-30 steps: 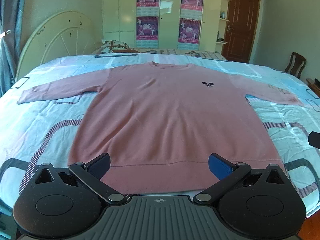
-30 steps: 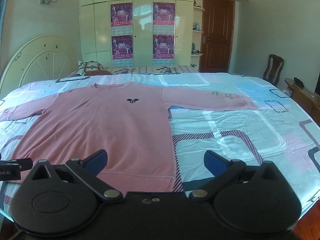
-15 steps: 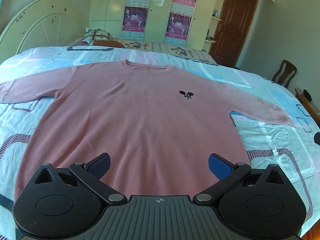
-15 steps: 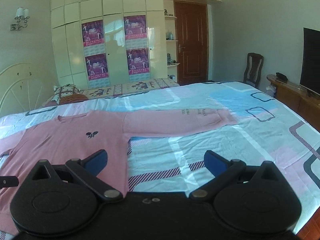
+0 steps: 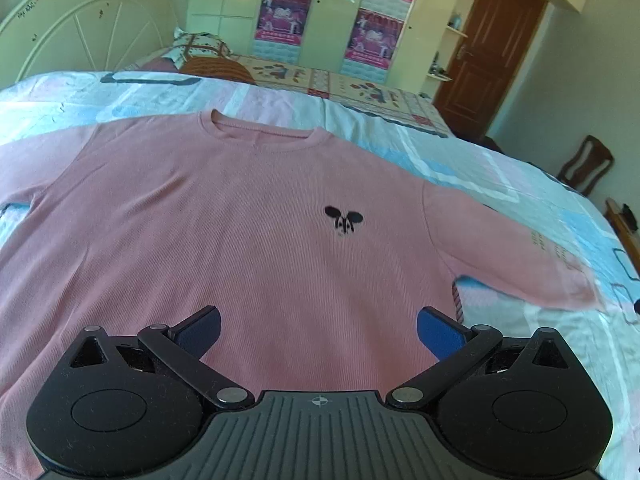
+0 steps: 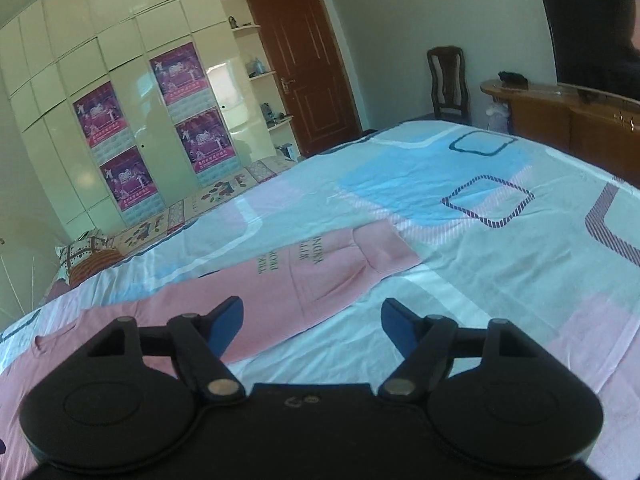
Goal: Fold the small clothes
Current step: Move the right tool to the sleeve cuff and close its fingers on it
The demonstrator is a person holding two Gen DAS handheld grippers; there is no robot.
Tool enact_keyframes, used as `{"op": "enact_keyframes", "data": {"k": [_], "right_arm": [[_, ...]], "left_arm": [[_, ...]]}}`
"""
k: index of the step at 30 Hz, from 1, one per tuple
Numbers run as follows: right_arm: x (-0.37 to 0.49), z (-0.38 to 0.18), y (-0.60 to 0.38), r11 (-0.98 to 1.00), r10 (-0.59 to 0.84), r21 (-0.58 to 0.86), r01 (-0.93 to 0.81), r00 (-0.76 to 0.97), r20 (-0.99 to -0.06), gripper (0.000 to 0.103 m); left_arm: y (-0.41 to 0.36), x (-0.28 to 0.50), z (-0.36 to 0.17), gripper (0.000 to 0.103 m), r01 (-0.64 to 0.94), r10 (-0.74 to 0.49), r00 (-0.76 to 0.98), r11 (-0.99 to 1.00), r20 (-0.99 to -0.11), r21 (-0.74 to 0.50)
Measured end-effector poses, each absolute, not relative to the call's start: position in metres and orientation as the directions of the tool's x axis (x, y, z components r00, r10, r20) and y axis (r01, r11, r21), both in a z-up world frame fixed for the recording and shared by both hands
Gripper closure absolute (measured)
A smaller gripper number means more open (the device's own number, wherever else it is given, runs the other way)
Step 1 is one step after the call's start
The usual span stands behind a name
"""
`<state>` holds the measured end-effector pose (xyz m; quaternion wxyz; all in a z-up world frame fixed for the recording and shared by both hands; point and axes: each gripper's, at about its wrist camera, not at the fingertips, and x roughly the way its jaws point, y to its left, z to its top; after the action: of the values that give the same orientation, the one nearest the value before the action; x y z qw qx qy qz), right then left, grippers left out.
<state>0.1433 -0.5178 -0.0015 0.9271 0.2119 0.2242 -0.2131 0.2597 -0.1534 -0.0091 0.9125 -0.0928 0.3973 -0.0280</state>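
The sweater (image 5: 248, 232) is spread flat on the bed (image 6: 460, 184). Left fingers (image 5: 319, 330) are held wide above its chest; right fingers (image 6: 312, 328) are closing, empty, its sleeve (image 6: 320, 272) at 12 o'clock.

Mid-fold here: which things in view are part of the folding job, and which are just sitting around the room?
Part of the job:
pink sweatshirt, spread flat on the bed
its printed sleeve
left tool, open
right tool, closing, nothing between its pads

Just lying about:
patterned pillow
wooden chair
wardrobe posters
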Motion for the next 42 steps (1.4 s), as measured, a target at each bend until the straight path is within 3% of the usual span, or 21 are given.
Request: {"op": "enact_keyframes", "data": {"k": [3,5,12,16,18,21,23,25,28,32,42], "right_arm": [[0.166,-0.021,-0.55,0.783,-0.28,0.356,0.511,0.8,-0.531,0.047],[0.179,-0.035,-0.568,0.755,-0.275,0.388,0.529,0.792,-0.544,0.051],[0.205,-0.08,-0.626,0.601,-0.201,0.574,0.556,0.8,-0.565,0.051],[0.206,-0.097,-0.638,0.528,-0.142,0.68,0.509,0.842,-0.52,0.056],[0.209,-0.101,-0.64,0.512,-0.138,0.694,0.507,0.846,-0.515,0.076],[0.215,-0.103,-0.645,0.525,-0.142,0.671,0.524,0.831,-0.538,0.094],[0.219,-0.085,-0.637,0.613,-0.195,0.581,0.536,0.815,-0.546,0.095],[0.221,-0.061,-0.625,0.716,-0.24,0.494,0.493,0.839,-0.488,0.096],[0.253,-0.072,-0.628,0.715,-0.28,0.343,0.609,0.7,-0.658,0.096],[0.265,-0.061,-0.609,0.732,-0.297,0.343,0.588,0.729,-0.617,0.096],[0.318,-0.016,-0.426,0.931,-0.042,0.287,0.225,0.847,-0.529,0.096]], "left_arm": [[-0.17,0.27,-0.007,0.0,-0.03,-0.075,0.718,0.99,-0.692,-0.138],[-0.178,0.277,-0.008,0.0,-0.02,-0.06,0.718,0.994,-0.694,-0.107],[-0.183,0.304,-0.018,0.0,-0.026,-0.072,0.64,0.993,-0.765,-0.115],[-0.174,0.316,-0.022,0.0,-0.078,-0.053,0.626,0.988,-0.778,-0.131],[-0.171,0.321,-0.022,0.0,-0.086,-0.033,0.627,0.99,-0.778,-0.111],[-0.165,0.326,-0.017,0.0,-0.085,-0.003,0.643,0.994,-0.765,-0.075],[-0.158,0.328,-0.014,0.0,-0.088,0.014,0.654,0.994,-0.756,-0.058],[-0.15,0.33,-0.013,0.0,-0.095,0.05,0.658,0.995,-0.751,-0.017],[-0.132,0.337,-0.015,0.0,-0.12,0.097,0.64,0.992,-0.762,0.026],[-0.104,0.346,-0.019,0.0,-0.145,0.14,0.636,0.988,-0.759,0.06],[-0.026,0.375,-0.039,0.0,-0.127,0.085,0.648,0.992,-0.757,0.002]]}}
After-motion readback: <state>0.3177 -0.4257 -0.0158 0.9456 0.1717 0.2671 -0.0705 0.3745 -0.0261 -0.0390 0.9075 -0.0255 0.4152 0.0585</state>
